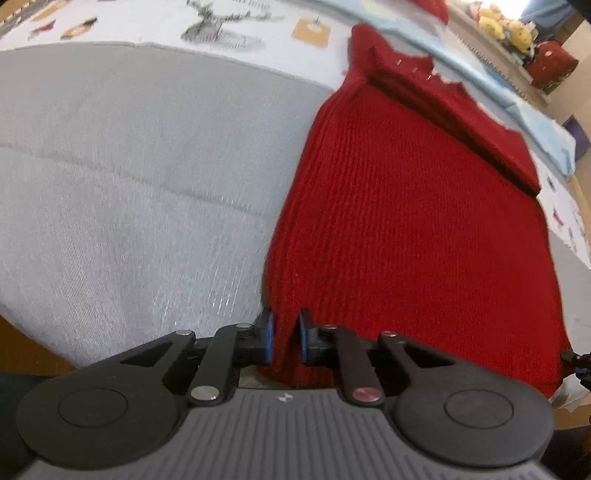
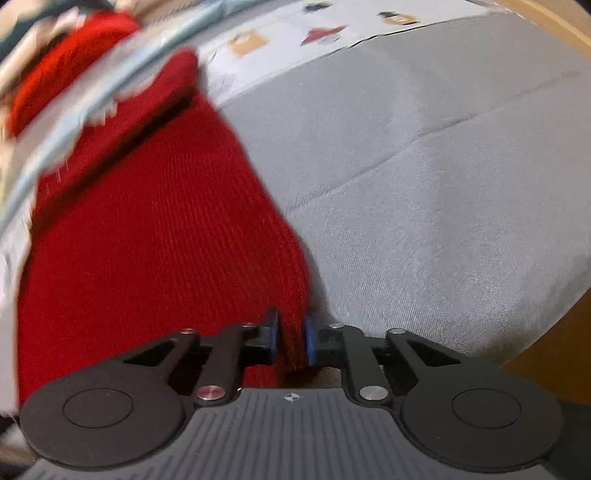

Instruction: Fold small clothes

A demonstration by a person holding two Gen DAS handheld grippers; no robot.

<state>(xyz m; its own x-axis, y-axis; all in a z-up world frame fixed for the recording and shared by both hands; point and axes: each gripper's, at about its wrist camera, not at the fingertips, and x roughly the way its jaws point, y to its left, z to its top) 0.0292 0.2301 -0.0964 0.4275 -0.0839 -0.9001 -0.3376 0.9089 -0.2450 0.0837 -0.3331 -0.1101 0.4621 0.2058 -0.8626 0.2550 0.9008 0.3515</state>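
Note:
A red knitted garment (image 1: 406, 221) lies stretched over a grey cloth (image 1: 129, 166). Its far part is folded over, with a scalloped edge. My left gripper (image 1: 286, 341) is shut on the garment's near left corner, the knit pinched between the blue pads. In the right wrist view the same garment (image 2: 147, 240) fills the left side. My right gripper (image 2: 291, 341) is shut on its near right corner. Both corners are held a little above the grey cloth (image 2: 443, 184). The right wrist view is blurred by motion.
Beyond the grey cloth lies a white patterned sheet (image 1: 240, 26) with small printed figures. A light blue strip (image 1: 517, 103) runs along the far side. Yellow plush toys (image 1: 506, 26) and another red item (image 1: 550, 66) sit on a shelf. A wooden edge (image 2: 546, 354) shows at right.

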